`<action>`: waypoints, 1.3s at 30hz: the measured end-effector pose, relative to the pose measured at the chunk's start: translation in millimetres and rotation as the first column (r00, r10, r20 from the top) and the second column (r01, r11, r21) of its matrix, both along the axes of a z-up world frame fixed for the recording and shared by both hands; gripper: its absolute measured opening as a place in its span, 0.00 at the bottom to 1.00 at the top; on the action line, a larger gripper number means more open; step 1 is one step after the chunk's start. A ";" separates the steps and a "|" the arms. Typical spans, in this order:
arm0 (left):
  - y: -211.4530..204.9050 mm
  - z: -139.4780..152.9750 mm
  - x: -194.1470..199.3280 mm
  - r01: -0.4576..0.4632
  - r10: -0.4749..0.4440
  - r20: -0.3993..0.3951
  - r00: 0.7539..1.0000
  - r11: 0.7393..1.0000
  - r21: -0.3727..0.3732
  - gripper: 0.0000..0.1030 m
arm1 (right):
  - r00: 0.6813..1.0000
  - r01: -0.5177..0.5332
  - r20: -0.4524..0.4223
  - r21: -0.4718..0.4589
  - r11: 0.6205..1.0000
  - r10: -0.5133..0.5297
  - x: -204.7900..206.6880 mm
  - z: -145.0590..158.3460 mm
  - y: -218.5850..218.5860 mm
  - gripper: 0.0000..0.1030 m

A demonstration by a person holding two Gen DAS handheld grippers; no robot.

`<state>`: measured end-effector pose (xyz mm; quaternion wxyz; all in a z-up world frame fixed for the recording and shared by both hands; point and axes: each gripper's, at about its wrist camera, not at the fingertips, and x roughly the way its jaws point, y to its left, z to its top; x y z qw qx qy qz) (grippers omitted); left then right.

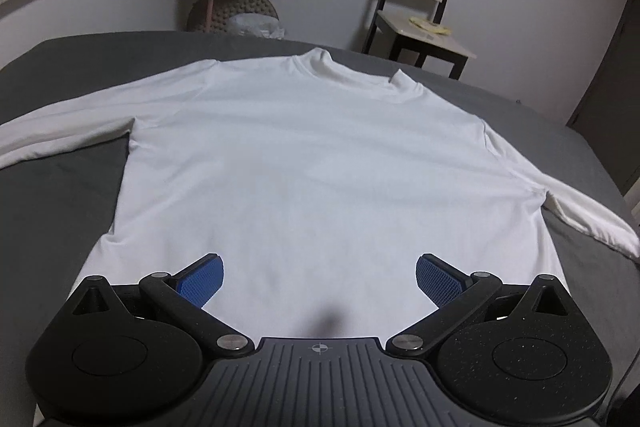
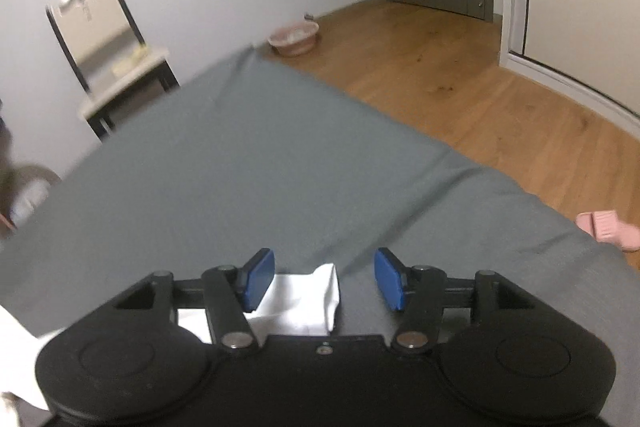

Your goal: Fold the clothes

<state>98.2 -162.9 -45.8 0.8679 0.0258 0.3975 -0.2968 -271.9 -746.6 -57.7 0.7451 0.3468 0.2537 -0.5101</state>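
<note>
Left wrist view: the white long-sleeved shirt (image 1: 312,163) lies flat on the grey bed (image 1: 52,211), sleeves flung out to both sides, and the left gripper (image 1: 320,281) hangs over its hem with jaws spread wide, nothing between them. Right wrist view: the right gripper (image 2: 325,277) is parted too, its blue pads (image 2: 260,279) clear of the white sleeve end (image 2: 308,301) lying on the bed beneath them.

Left gripper (image 1: 320,281): jaws spread wide, blue pads facing each other with nothing between them, pointing forward and downward. Linkage arms splayed outward to both sides.

Right gripper (image 2: 325,279): jaws parted, narrower than the left, pads not pressing on anything. It also points forward and downward. The right wrist view is slightly blurred.
</note>
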 end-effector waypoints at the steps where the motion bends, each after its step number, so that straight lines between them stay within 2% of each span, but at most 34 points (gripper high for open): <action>1: -0.5 -0.6 -0.1 0.001 -0.001 -0.003 1.000 1.000 0.001 1.00 | 1.000 -0.008 0.025 0.015 1.000 0.008 -7.1 0.8 2.9 0.53; 4: -0.7 -1.3 -0.7 0.006 -0.006 -0.015 1.000 1.000 -0.009 1.00 | 0.995 -0.035 0.100 0.060 0.998 0.029 -28.3 3.2 11.8 0.53; 9: 1.3 0.8 -3.8 0.010 -0.010 -0.009 1.000 1.000 -0.014 1.00 | 0.981 -0.058 0.191 0.124 0.991 0.034 -48.5 -10.4 31.6 0.50; 13: 6.3 5.3 -5.7 -0.002 0.002 -0.004 1.000 0.999 -0.033 1.00 | 0.960 -0.029 0.278 0.199 0.980 -0.028 -57.8 -28.7 31.2 0.37; 16: 8.5 6.6 -5.6 -0.011 0.011 -0.003 1.000 0.999 -0.040 1.00 | 0.941 0.026 0.325 0.217 0.976 -0.097 -58.3 -33.4 28.1 0.35; 18: 8.5 6.3 -4.6 -0.015 0.015 -0.007 1.000 0.999 -0.042 1.00 | 0.926 0.072 0.345 0.233 0.970 -0.151 -58.5 -38.2 26.9 0.31; 20: 8.6 6.2 -3.5 -0.021 0.021 -0.013 1.000 0.999 -0.046 1.00 | 0.922 0.135 0.323 0.251 0.959 -0.214 -57.9 -43.5 26.9 0.10; 22: 10.1 6.8 -2.8 -0.029 0.028 -0.015 0.999 0.998 -0.052 1.00 | 0.913 0.157 0.330 0.259 0.953 -0.241 -60.0 -44.0 28.1 0.10; 28: 15.5 8.6 -0.7 -0.046 0.045 -0.026 0.999 0.996 -0.076 1.00 | 0.859 0.173 0.432 0.260 0.950 -0.275 -86.5 -27.0 60.1 0.10; 30: 16.5 8.1 0.4 -0.051 0.048 -0.032 0.998 0.995 -0.082 1.00 | 0.843 0.196 0.443 0.272 0.942 -0.303 -97.3 -26.7 74.6 0.11; 33: 15.5 5.9 1.5 -0.050 0.047 -0.045 0.998 0.995 -0.084 1.00 | 0.826 0.204 0.440 0.350 0.915 -0.352 -106.1 -44.8 83.3 0.21; 35: 14.6 4.6 1.8 -0.049 0.045 -0.052 0.998 0.995 -0.082 1.00 | 0.812 0.184 0.450 0.407 0.895 -0.371 -108.2 -59.9 84.1 0.31; 36: 14.5 4.6 1.5 -0.048 0.044 -0.052 0.998 0.995 -0.082 1.00 | 0.800 0.188 0.465 0.406 0.894 -0.379 -107.3 -60.9 83.8 0.35; 38: 14.4 4.8 0.8 -0.047 0.043 -0.052 0.998 0.996 -0.082 1.00 | 0.775 0.198 0.494 0.403 0.894 -0.394 -105.4 -62.9 83.2 0.55; 39: 15.1 5.1 0.4 -0.046 0.042 -0.051 0.998 0.995 -0.083 1.00 | 0.762 0.202 0.508 0.402 0.893 -0.401 -104.4 -63.9 82.9 0.57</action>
